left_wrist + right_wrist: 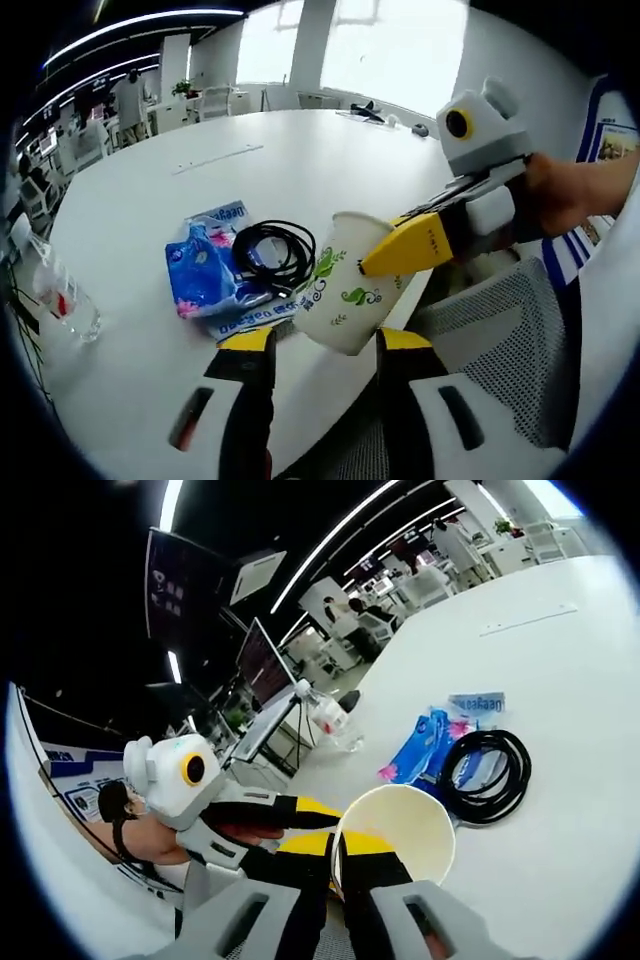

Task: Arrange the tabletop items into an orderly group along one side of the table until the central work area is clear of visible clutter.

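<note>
A white paper cup [345,295] with green print hangs tilted over the round white table's [180,130] near edge. My right gripper [400,255] comes in from the right and is shut on the cup's rim. In the right gripper view its jaws pinch the rim of the cup [405,825], one tip inside and one outside. My left gripper [325,342] is open, its yellow tips on either side of the cup's base, and I see no grip there. On the table behind the cup lie a blue tissue pack [203,268], a black cable coil [275,250] and a flat blue packet [250,318].
A clear plastic bottle [65,300] lies near the table's left edge. A grey mesh chair [500,340] stands close to the near edge under the right gripper. The far half of the table is bare apart from small items at the back [365,112]. People and desks fill the background.
</note>
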`<state>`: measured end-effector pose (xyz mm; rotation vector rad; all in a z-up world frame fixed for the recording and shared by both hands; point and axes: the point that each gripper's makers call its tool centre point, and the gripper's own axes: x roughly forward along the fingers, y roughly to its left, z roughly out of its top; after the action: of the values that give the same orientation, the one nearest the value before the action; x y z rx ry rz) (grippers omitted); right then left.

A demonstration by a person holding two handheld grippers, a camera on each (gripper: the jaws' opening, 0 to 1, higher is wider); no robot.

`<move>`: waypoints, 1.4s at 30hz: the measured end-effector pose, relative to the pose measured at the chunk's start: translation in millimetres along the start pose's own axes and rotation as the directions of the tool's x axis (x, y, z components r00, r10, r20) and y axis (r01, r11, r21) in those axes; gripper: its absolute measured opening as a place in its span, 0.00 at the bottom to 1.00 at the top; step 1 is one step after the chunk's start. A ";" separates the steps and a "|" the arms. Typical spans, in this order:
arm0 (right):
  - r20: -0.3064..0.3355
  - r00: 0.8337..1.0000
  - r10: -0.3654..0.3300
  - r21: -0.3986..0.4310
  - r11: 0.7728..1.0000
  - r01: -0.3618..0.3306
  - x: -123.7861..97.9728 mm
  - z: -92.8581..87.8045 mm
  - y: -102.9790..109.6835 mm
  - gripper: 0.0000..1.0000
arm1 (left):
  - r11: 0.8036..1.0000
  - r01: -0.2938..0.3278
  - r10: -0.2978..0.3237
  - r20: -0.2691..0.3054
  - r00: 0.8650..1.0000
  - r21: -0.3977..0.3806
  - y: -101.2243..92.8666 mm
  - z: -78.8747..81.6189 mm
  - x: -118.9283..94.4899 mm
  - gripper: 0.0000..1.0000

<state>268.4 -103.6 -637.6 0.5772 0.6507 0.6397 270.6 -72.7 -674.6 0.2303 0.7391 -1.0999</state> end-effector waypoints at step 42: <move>-0.050 0.998 -0.024 -0.002 1.000 0.024 3.0 -6.0 -6.6 0.00 | 0.944 -0.221 0.247 0.080 0.966 -0.244 101.7 -24.6 -66.4 0.45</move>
<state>268.4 -104.2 -646.9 0.5524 0.7030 0.6337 332.3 34.7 -668.6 0.0541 0.7155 -0.7849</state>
